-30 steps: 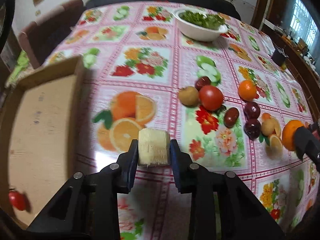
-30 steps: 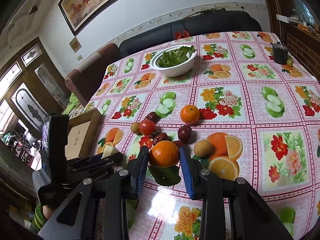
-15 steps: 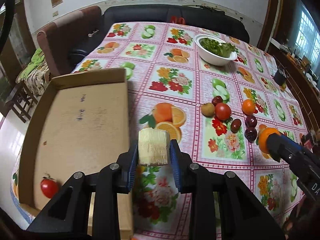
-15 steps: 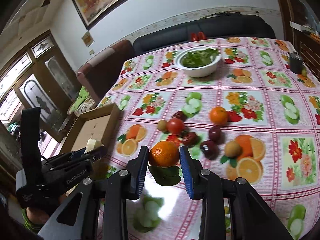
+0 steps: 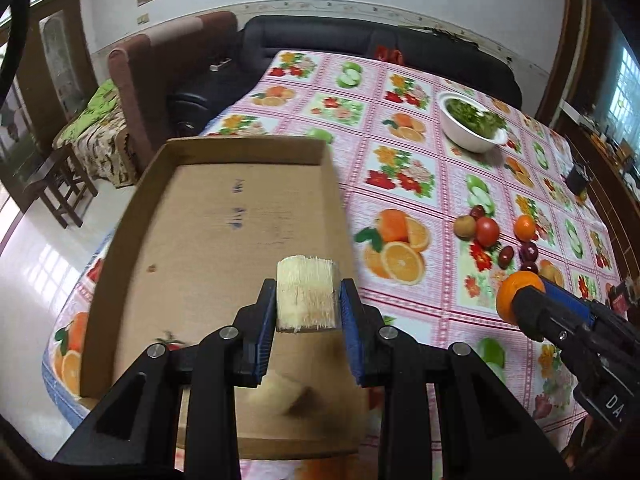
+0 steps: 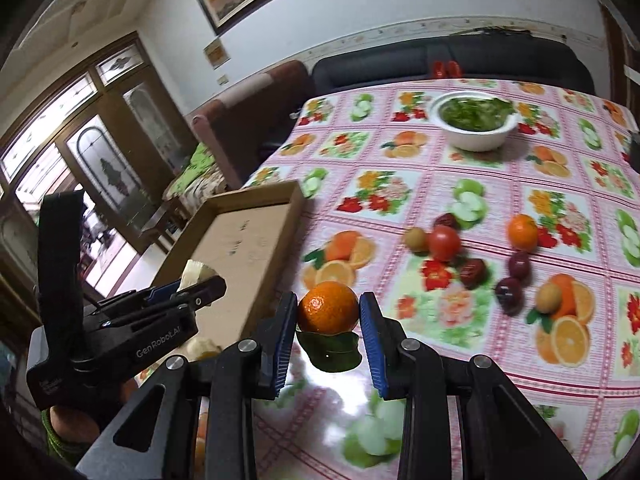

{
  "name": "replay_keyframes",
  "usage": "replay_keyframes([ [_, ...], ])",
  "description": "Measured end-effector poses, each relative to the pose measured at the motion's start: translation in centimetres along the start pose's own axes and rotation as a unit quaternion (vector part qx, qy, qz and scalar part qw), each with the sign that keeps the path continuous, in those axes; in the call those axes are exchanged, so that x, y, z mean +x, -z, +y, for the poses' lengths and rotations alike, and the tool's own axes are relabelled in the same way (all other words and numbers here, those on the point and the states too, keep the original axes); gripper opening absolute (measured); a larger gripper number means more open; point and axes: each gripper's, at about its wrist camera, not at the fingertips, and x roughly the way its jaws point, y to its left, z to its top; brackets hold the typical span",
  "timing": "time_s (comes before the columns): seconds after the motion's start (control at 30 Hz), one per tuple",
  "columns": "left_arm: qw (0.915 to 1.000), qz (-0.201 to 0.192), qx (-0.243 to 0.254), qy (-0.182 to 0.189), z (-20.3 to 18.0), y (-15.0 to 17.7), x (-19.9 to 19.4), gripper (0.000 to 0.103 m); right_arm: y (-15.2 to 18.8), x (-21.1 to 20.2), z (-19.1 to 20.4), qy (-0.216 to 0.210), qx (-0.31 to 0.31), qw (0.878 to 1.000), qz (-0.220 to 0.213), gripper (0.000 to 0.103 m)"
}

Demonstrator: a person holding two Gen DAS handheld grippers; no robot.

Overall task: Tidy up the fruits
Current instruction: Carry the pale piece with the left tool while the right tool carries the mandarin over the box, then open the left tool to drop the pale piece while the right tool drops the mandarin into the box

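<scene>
A: Fruit all over the cloth (image 6: 400,200)! Left gripper (image 5: 308,300) first?

B: Jaws clenched tight on a pale chunk (image 5: 306,292). Stringy on top.

A: Where?

B: Up in the air, over the near right part of the box (image 5: 224,240).

A: Anything inside the box?

B: Yes. A small tomato (image 5: 170,345) near the left, half hidden behind the gripper. Also a pale lump (image 5: 276,394) low down, too blurry to name.

A: And the right gripper (image 6: 328,314)?

B: Jaws squeezed on an orange (image 6: 328,306). A green leaf (image 6: 330,350) hanging just under it.

A: Over the box too?

B: No. Above the cloth, off to the right of the box.

A: Loose fruit?

B: Plenty, in a bunch past the right gripper. A big tomato (image 6: 443,243) touching a brown ball (image 6: 415,238). A dark red fruit (image 6: 447,221) just behind those two. A second orange (image 6: 522,232) farther right, apart from the rest. Two plums (image 6: 509,295) near each other, closer in. Beside them a second brown ball (image 6: 549,297), right on a printed orange picture.

A: Far end of the cloth?

B: A white bowl (image 6: 476,136) full of greens (image 6: 472,110). Well apart from the bunch.
</scene>
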Motion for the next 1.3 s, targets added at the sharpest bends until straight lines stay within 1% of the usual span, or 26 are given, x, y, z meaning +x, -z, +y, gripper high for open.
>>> replay_keyframes([
  [0.17,0.9995,0.002,-0.028,-0.014,3.8,-0.1,0.1,0.028,-0.2,1.3,2.6,-0.023,-0.021,0.999,0.011,0.032],
  [0.37,0.9968,0.020,-0.072,-0.027,8.6,-0.1,1.3,0.028,0.1,3.9,6.6,-0.060,-0.062,0.996,0.032,0.032],
  [0.57,0.9939,0.035,-0.098,-0.035,11.3,-0.1,2.7,0.028,0.3,8.2,10.2,-0.087,-0.086,0.990,0.075,0.032],
  [0.7,0.9930,0.047,-0.101,-0.037,11.9,0.4,3.5,0.028,0.8,10.8,11.9,-0.086,-0.106,0.986,0.098,0.032],
  [0.77,0.9926,0.055,-0.103,-0.036,12.0,0.7,4.0,0.028,1.2,12.0,12.3,-0.085,-0.114,0.983,0.114,0.032],
  [0.93,0.9919,0.065,-0.103,-0.037,12.3,1.1,4.8,0.028,1.9,13.8,12.5,-0.079,-0.121,0.980,0.137,0.032],
  [1.1,0.9915,0.075,-0.096,-0.046,12.1,1.5,5.4,0.029,1.7,14.2,12.7,-0.077,-0.129,0.979,0.139,0.033],
  [1.17,0.9913,0.077,-0.099,-0.040,12.2,1.5,5.3,0.029,1.6,14.3,12.7,-0.079,-0.131,0.978,0.142,0.035],
  [1.3,0.9910,0.076,-0.106,-0.034,12.4,1.6,4.7,0.029,1.7,13.9,12.6,-0.081,-0.128,0.978,0.142,0.035],
])
